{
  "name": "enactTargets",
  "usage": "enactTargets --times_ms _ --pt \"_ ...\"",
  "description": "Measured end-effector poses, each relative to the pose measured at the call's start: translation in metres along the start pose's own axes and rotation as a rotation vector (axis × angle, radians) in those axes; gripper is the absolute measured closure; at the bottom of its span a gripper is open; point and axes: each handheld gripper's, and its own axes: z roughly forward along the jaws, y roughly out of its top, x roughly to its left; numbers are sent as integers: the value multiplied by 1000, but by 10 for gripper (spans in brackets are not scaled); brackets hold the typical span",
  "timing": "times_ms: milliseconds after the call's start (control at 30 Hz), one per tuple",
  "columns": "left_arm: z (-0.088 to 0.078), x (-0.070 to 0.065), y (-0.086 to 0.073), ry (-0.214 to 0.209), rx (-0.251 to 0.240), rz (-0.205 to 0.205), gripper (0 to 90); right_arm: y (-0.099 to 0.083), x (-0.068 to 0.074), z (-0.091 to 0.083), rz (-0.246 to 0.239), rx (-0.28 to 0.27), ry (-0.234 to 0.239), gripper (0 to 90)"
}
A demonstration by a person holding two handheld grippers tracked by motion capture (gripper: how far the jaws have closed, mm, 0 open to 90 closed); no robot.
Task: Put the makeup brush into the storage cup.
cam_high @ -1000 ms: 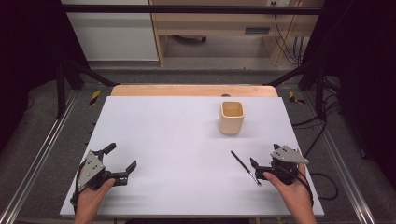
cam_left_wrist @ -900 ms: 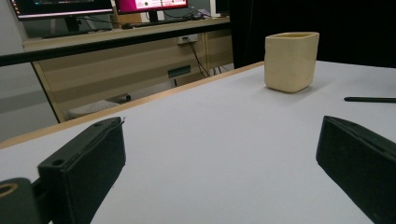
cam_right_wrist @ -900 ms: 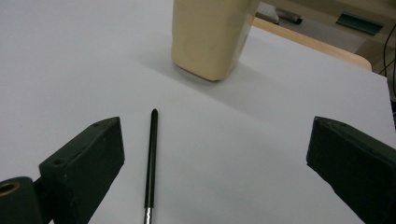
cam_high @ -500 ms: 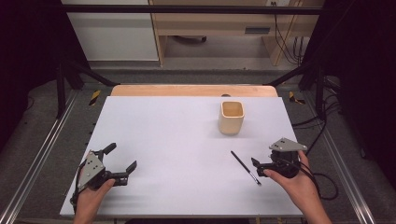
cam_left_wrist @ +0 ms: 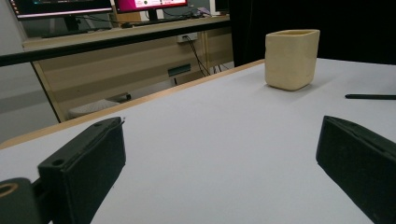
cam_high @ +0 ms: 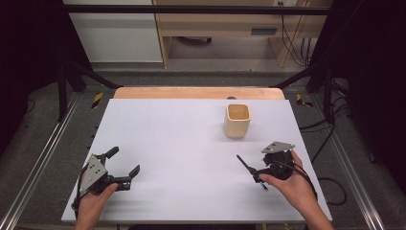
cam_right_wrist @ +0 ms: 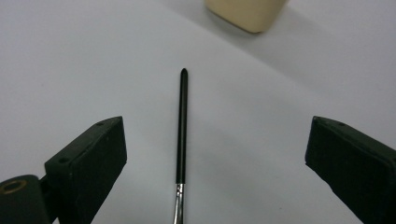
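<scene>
I've got the right gripper (cam_right_wrist: 215, 154) spread wide | thin black brush (cam_right_wrist: 181, 126) lies centred between its jaws | looks light, stiff, prone to roll: I'd pinch mid-handle | left gripper (cam_left_wrist: 219, 158) spread, idle

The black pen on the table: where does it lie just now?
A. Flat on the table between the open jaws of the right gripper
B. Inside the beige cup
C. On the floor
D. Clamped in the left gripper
A: the pen lies flat on the table, between the wide-open jaws of the right gripper, touching neither; the cup stands apart beyond it.
</scene>
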Motion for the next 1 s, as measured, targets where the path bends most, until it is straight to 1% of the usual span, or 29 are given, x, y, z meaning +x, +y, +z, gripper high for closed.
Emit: enactTargets --times_ms 100,167,300,333,367,500,567,600,667,700,733,767,800,867,967,1000 --pt "0 0 0 1 0 -1 13 -1 5 6 4 17 12 59" --pt "0 0 0 0 0 0 13 -2 7 11 -5 24 12 65" --pt "0 0 0 -1 1 -1 13 -4 10 17 1 40 18 67" --pt "0 0 0 -2 2 -1 14 -3 11 18 5 51 21 68" --pt "0 0 0 -2 2 -1 14 -4 10 19 -10 54 17 67" --pt "1 0 0 -3 4 1 14 -3 12 23 -4 68 22 66" --pt "0 0 0 -1 3 1 14 -3 12 24 -7 73 26 94" --pt "0 0 0 -1 3 2 14 -3 12 24 -7 73 26 94" --pt "0 1 0 -1 4 1 14 -3 13 25 0 72 26 137" --pt "0 1 0 0 3 0 14 -4 12 25 -10 78 26 208" --pt "0 1 0 0 3 0 14 -5 12 25 -12 80 34 228" --pt "0 1 0 0 3 0 14 -5 12 25 -4 82 30 253" --pt "0 1 0 0 3 0 14 -5 11 24 -3 81 34 303" --pt "0 1 0 0 3 0 14 -5 10 23 -8 77 46 344" --pt "0 1 0 1 4 1 15 -4 9 21 4 67 54 415" --pt "0 1 0 1 4 1 14 -4 9 21 4 67 54 415"
